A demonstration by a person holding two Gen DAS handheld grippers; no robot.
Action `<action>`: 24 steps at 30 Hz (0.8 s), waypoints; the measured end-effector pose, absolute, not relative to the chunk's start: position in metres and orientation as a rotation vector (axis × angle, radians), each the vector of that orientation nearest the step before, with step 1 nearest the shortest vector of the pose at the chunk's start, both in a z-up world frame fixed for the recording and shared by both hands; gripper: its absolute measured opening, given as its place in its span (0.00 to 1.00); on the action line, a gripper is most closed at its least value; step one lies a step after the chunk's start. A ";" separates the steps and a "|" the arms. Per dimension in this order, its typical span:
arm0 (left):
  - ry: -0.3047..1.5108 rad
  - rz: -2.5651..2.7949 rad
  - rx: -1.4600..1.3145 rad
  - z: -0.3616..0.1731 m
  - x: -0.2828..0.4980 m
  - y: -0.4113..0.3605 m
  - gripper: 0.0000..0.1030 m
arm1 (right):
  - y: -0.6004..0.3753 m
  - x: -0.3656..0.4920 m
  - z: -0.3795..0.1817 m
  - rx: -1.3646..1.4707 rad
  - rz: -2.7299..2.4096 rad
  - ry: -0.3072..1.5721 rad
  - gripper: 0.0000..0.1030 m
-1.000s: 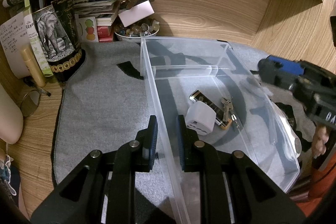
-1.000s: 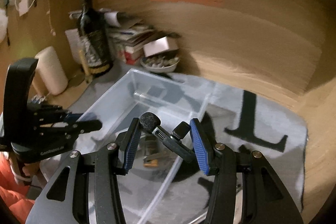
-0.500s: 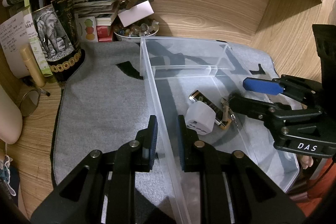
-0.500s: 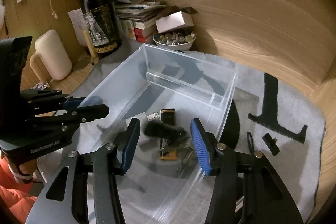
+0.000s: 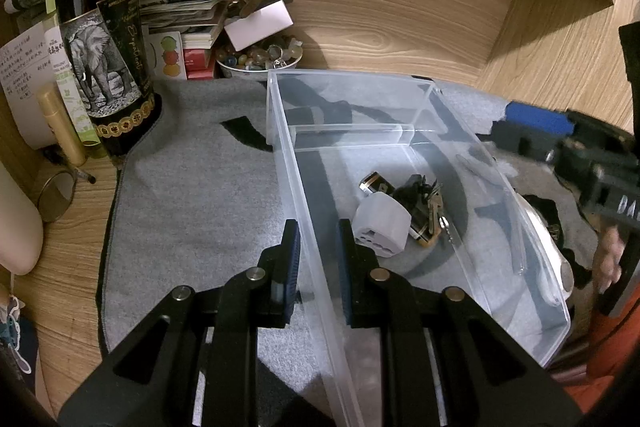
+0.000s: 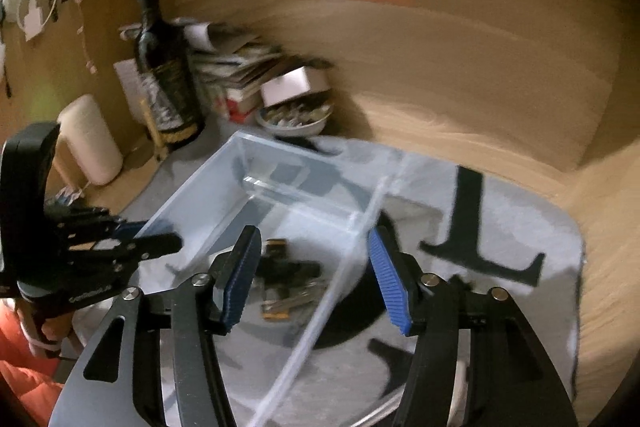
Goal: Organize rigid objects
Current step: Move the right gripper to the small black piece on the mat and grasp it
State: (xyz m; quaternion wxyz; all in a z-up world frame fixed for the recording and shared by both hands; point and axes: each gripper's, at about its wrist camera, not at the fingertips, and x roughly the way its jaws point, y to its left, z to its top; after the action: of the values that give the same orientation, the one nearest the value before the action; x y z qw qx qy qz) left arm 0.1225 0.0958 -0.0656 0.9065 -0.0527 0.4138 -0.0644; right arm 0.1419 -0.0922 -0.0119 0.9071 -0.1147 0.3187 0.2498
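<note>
A clear plastic bin [image 5: 420, 91] stands on a grey mat [image 5: 192, 195]. In it lie a white travel adapter [image 5: 380, 225], a black clip-on microphone [image 5: 414, 187], a lighter [image 5: 370, 183] and keys [image 5: 434, 209]. My left gripper [image 5: 318, 247] is shut on the bin's left wall. My right gripper [image 6: 316, 275] is open and empty above the bin's right wall [image 6: 344, 267], with the small objects [image 6: 288, 279] below it. It also shows blurred in the left wrist view [image 5: 532, 131].
A wine bottle [image 5: 104, 39], a stack of papers [image 5: 180, 7], a bowl of stones [image 5: 260, 59] and a cream cylinder [image 6: 90, 141] stand at the back left. Wooden walls close the back and right. Black marks [image 6: 472, 227] lie on the mat right of the bin.
My right gripper opened and dropped the black microphone into the bin, then rose and drew back to the right. My left gripper stayed clamped on the bin wall.
</note>
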 end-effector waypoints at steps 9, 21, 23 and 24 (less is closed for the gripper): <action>0.854 -0.134 -0.110 -0.066 0.123 0.095 0.16 | -0.135 0.178 -0.013 -0.217 0.342 0.681 0.51; 0.855 -0.134 -0.111 -0.066 0.123 0.096 0.16 | -0.171 0.230 -0.072 -0.185 0.292 0.914 0.51; 0.856 -0.136 -0.116 -0.066 0.123 0.095 0.16 | -0.174 0.235 -0.084 -0.200 0.272 0.946 0.51; 0.856 -0.136 -0.116 -0.066 0.123 0.096 0.16 | -0.176 0.237 -0.088 -0.205 0.265 0.958 0.51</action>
State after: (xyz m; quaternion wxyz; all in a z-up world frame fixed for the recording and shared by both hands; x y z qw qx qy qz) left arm 0.1227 0.0959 -0.0659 0.9058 -0.0564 0.4147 -0.0661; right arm 0.2370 -0.1758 -0.0884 0.8739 -0.0983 0.4589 0.1267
